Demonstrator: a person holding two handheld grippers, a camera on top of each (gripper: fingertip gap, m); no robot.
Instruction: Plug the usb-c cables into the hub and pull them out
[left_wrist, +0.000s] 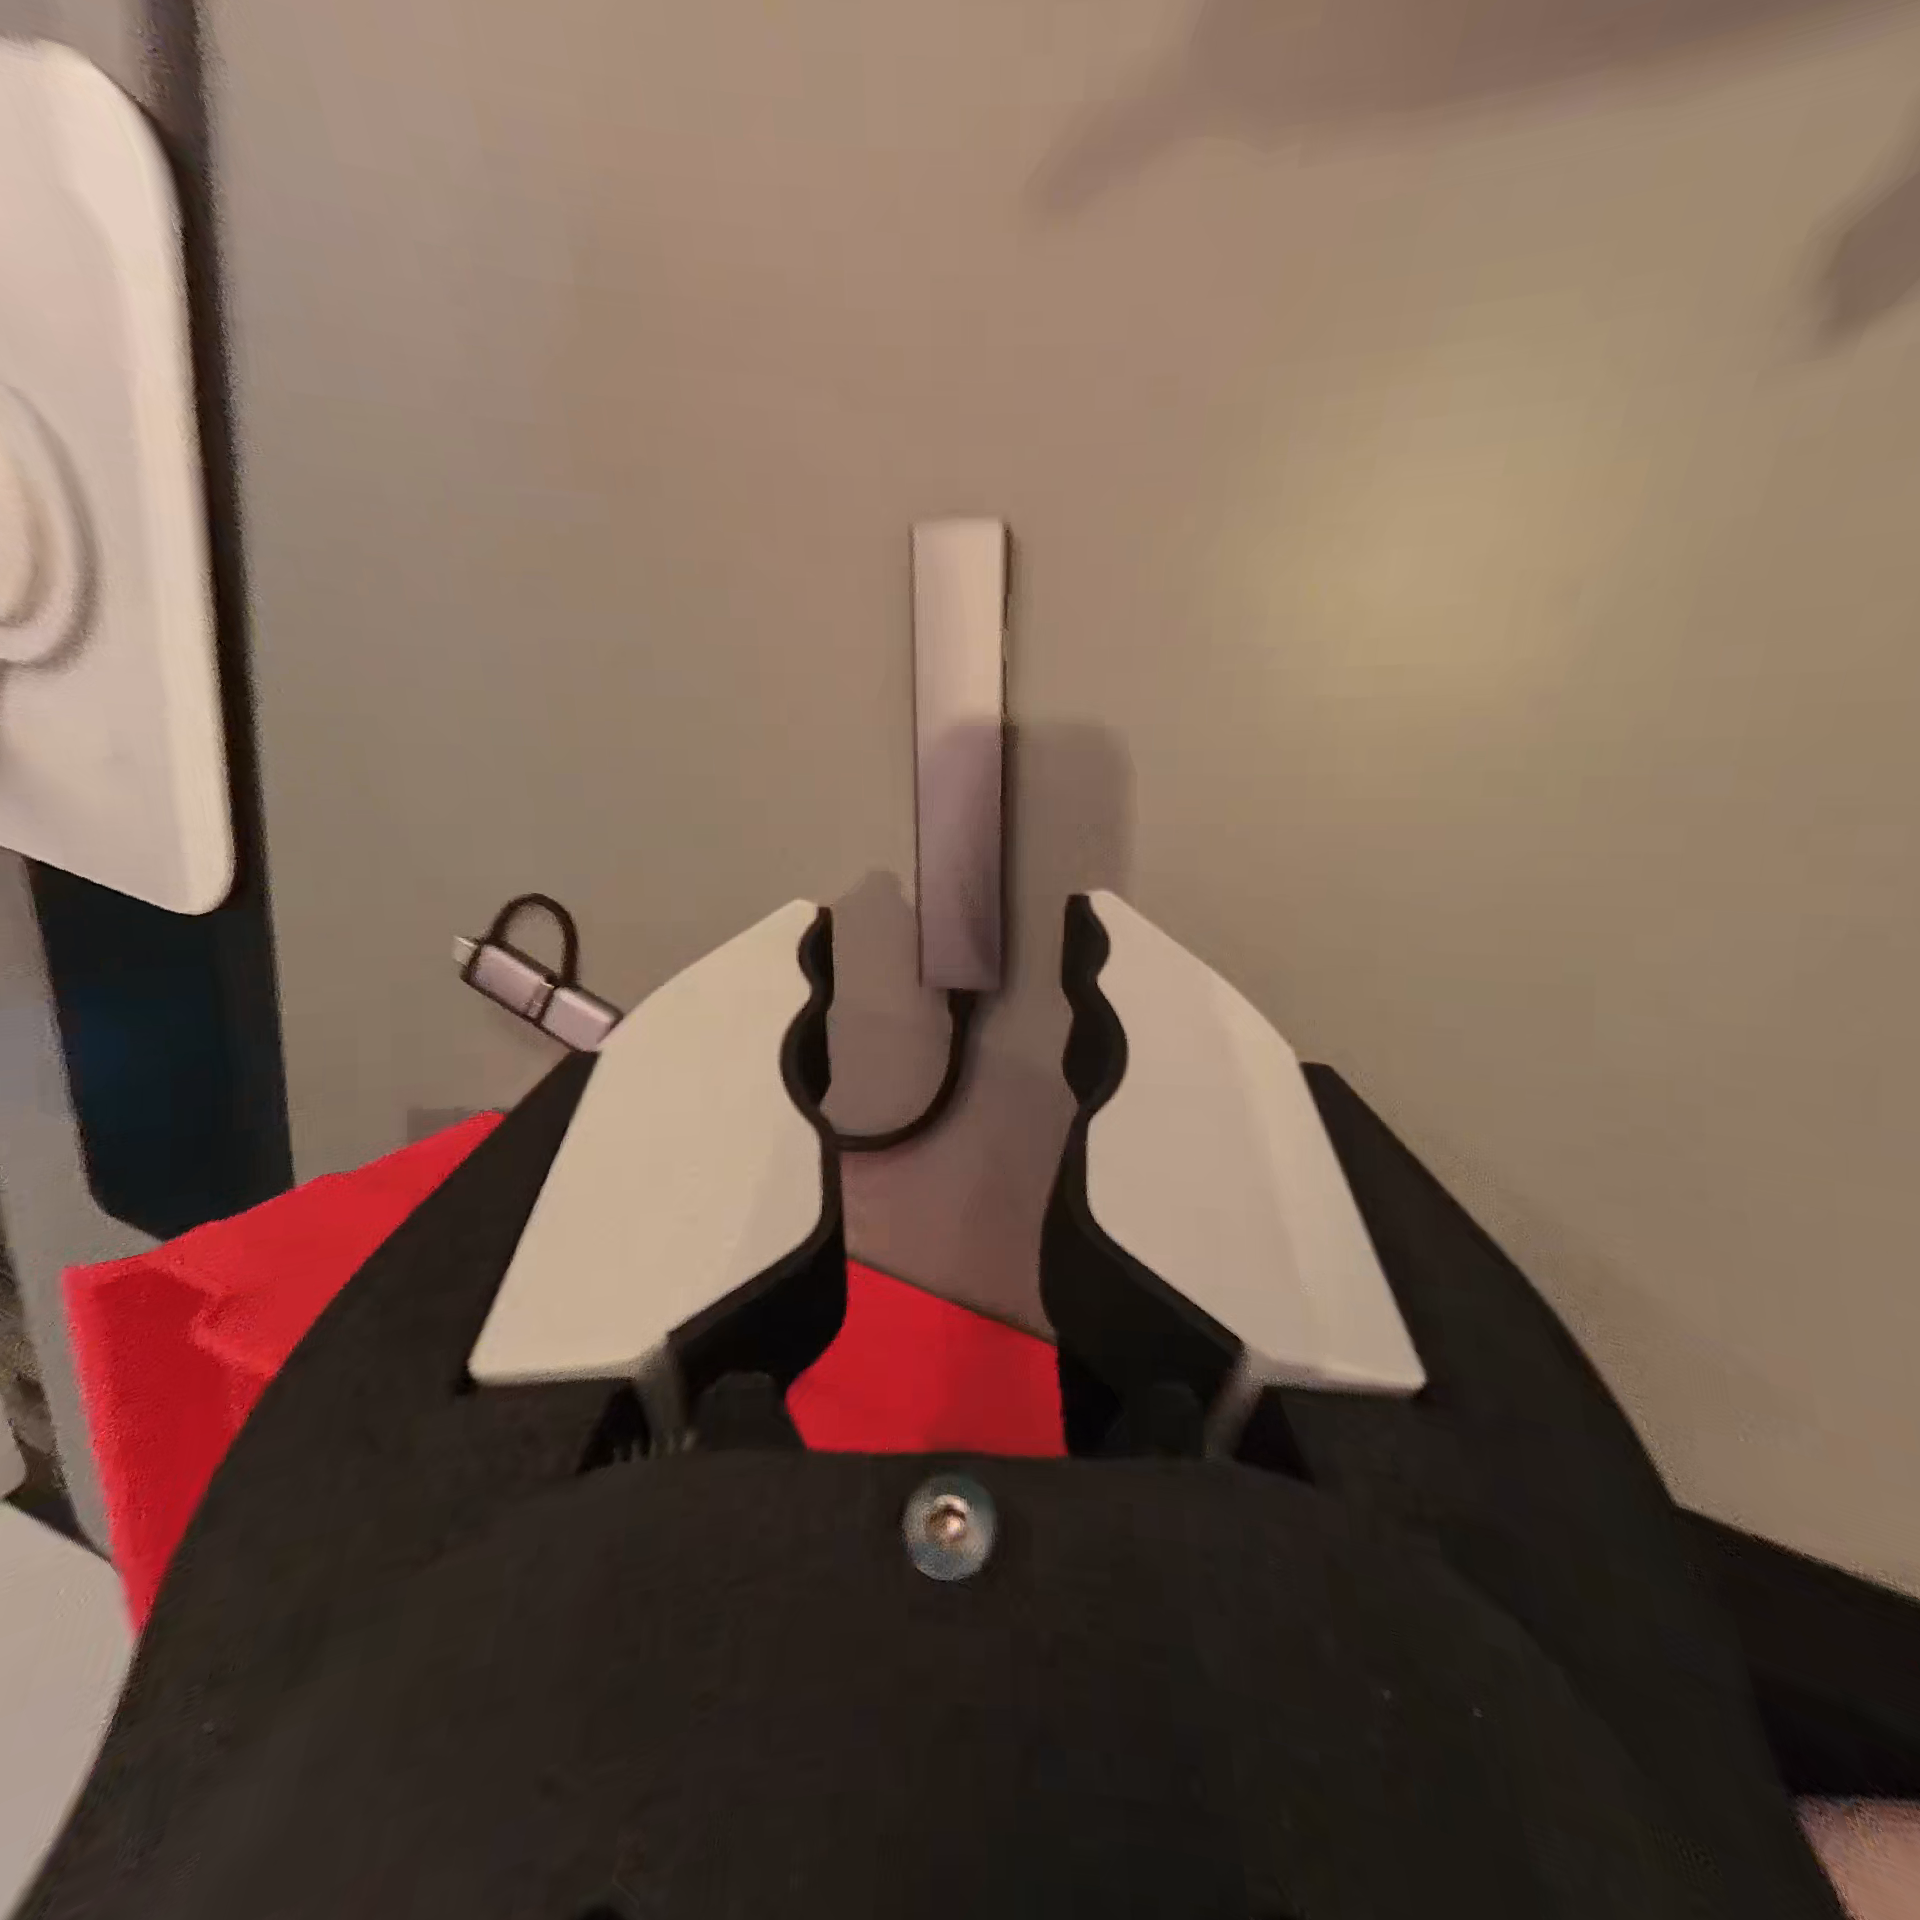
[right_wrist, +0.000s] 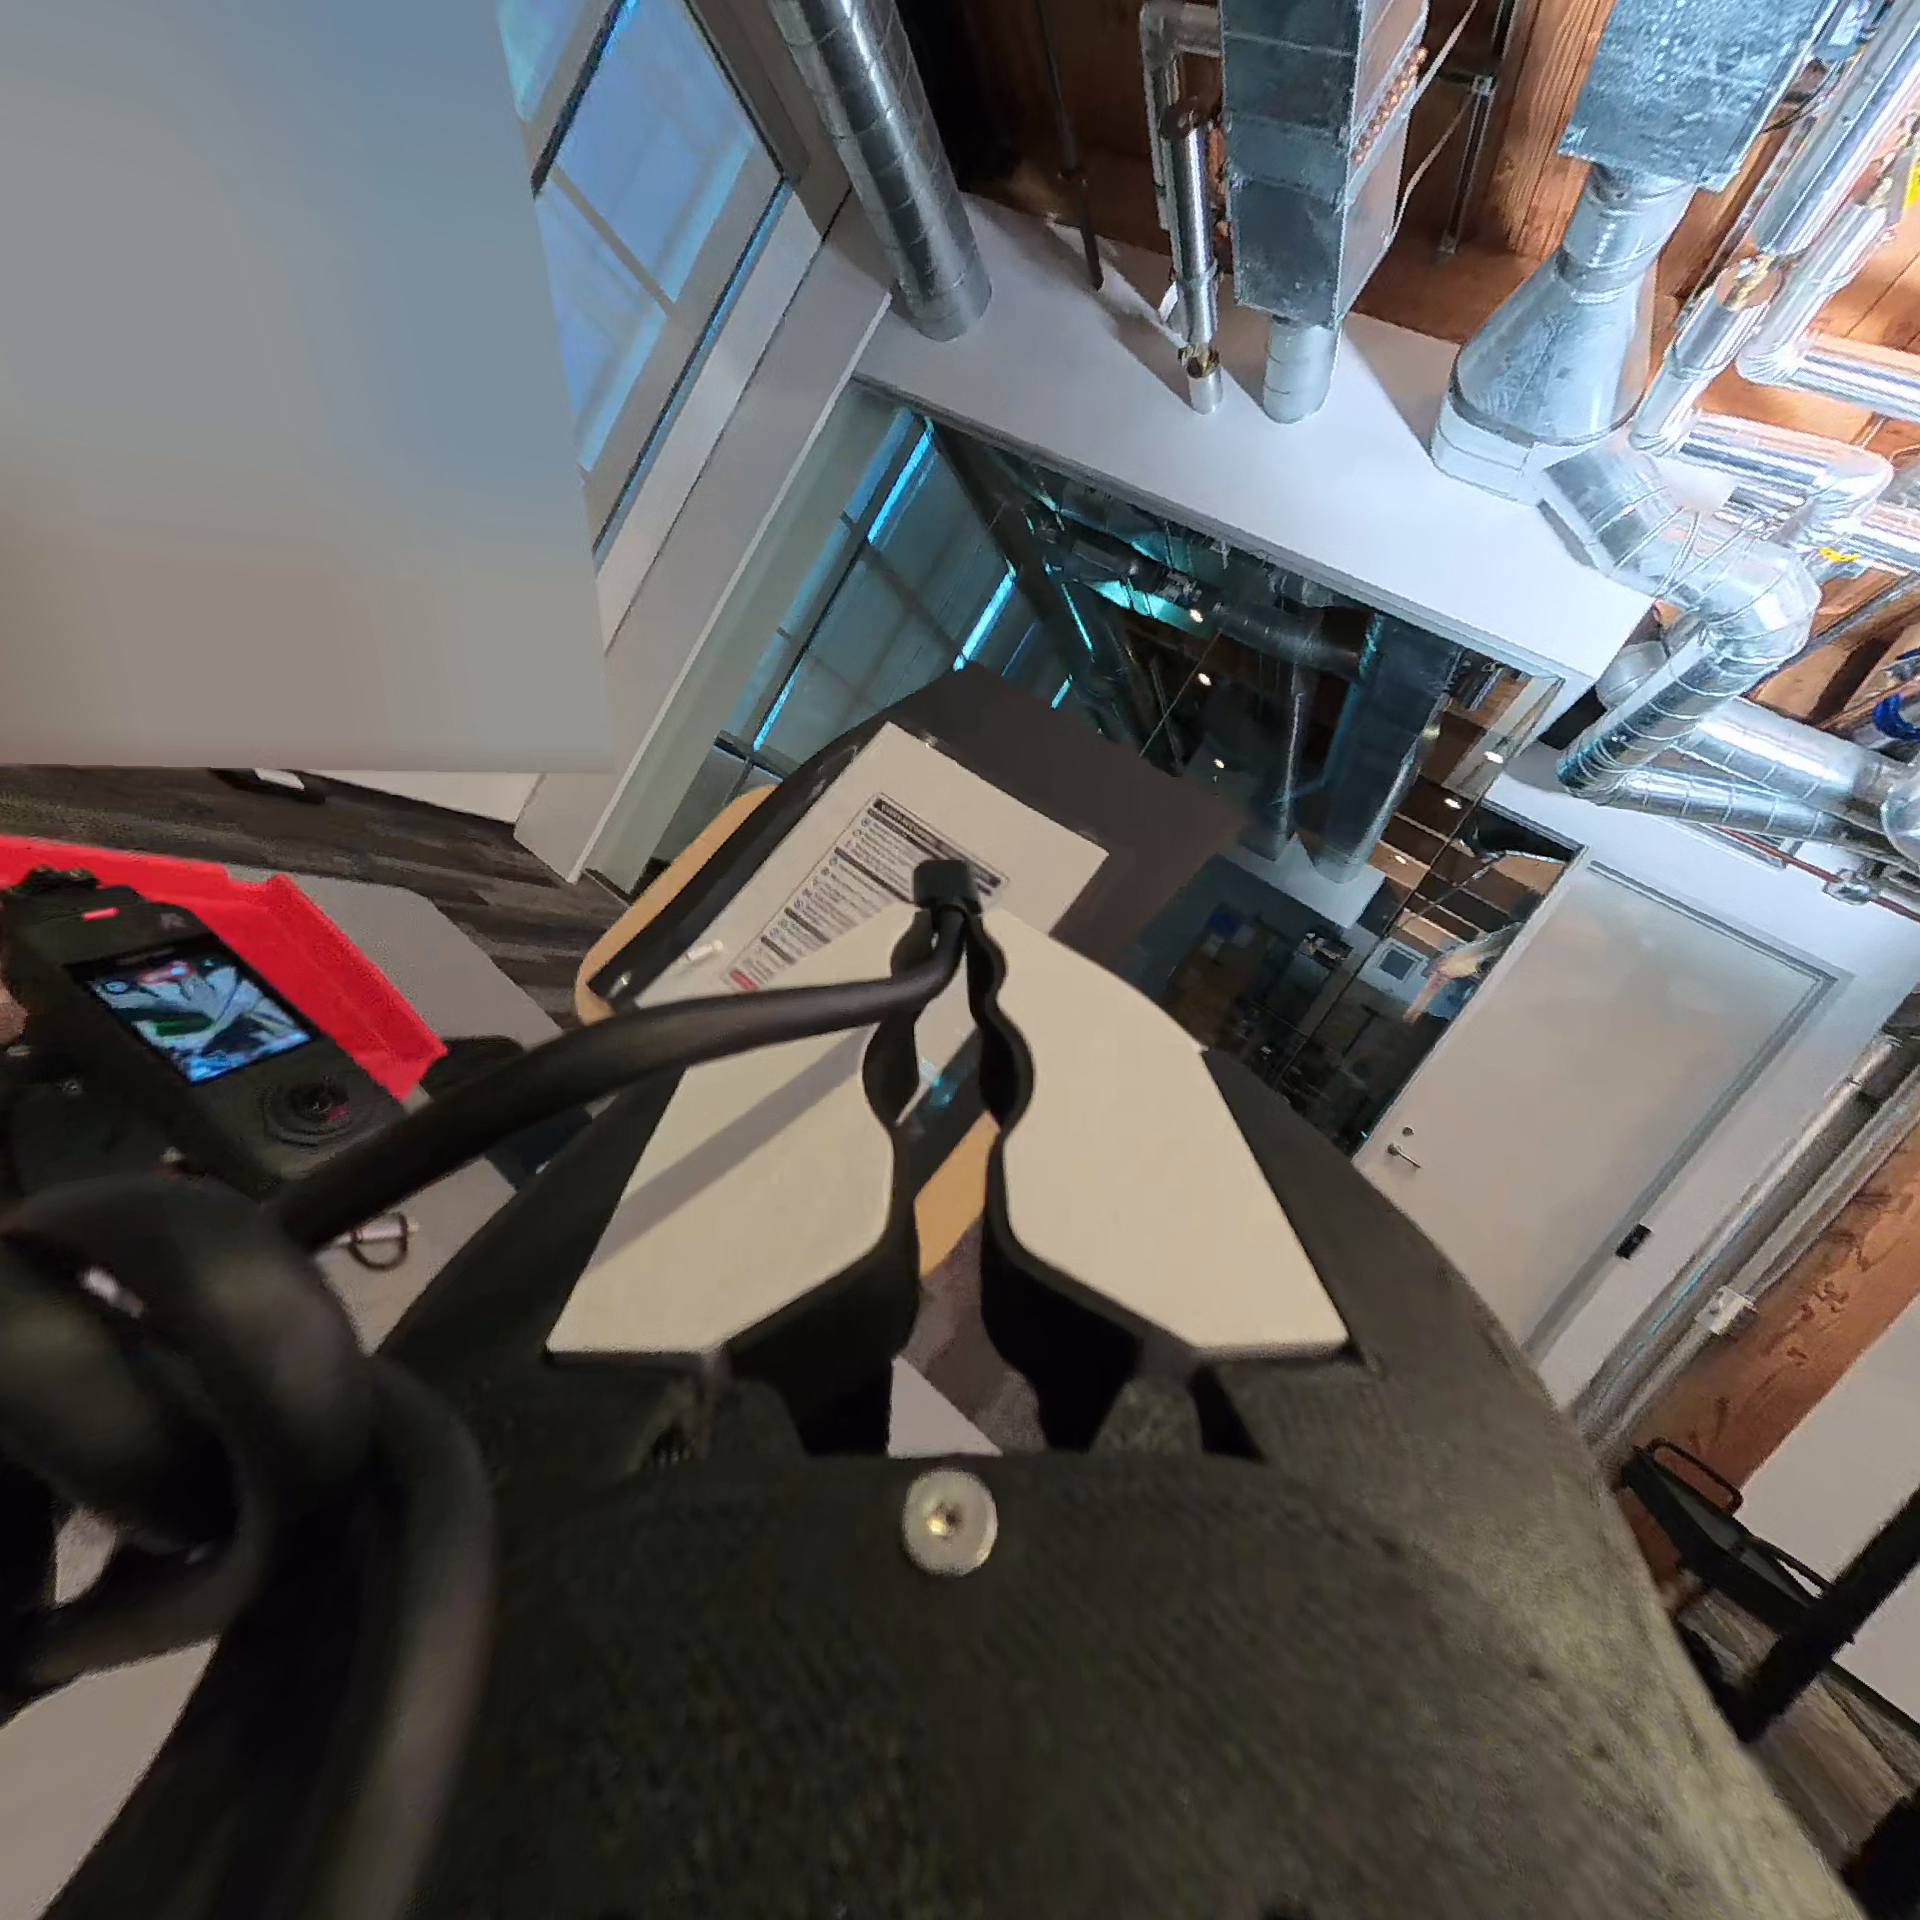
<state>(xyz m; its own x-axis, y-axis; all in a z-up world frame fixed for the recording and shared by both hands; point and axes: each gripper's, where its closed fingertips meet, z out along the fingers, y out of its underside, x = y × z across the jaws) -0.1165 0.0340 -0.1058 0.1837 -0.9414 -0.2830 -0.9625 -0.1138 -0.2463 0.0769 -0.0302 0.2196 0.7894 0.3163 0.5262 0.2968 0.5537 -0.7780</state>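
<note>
A slim silver hub (left_wrist: 960, 748) lies lengthwise on the grey table (left_wrist: 1455, 727) in the left wrist view. Its short black lead (left_wrist: 914, 1101) curls from its near end toward a silver plug (left_wrist: 530, 982) at the left. My left gripper (left_wrist: 945, 935) is open, its jaws standing on either side of the hub's near end, above it. In the right wrist view my right gripper (right_wrist: 951, 935) is shut on a black usb-c cable (right_wrist: 644, 1049) just behind its plug (right_wrist: 943, 881). It is raised and points up toward the ceiling. The cable loops away at the lower left.
A red bin (left_wrist: 312, 1299) sits near the left gripper and also shows in the right wrist view (right_wrist: 301, 966). A white rounded object (left_wrist: 94, 520) stands at the table's left edge. The other gripper's camera (right_wrist: 197, 1029) shows at the left. Ducts (right_wrist: 1662, 312) and walls fill the right view. Across from one pair of fingers to the other is roughly 40 centimetres.
</note>
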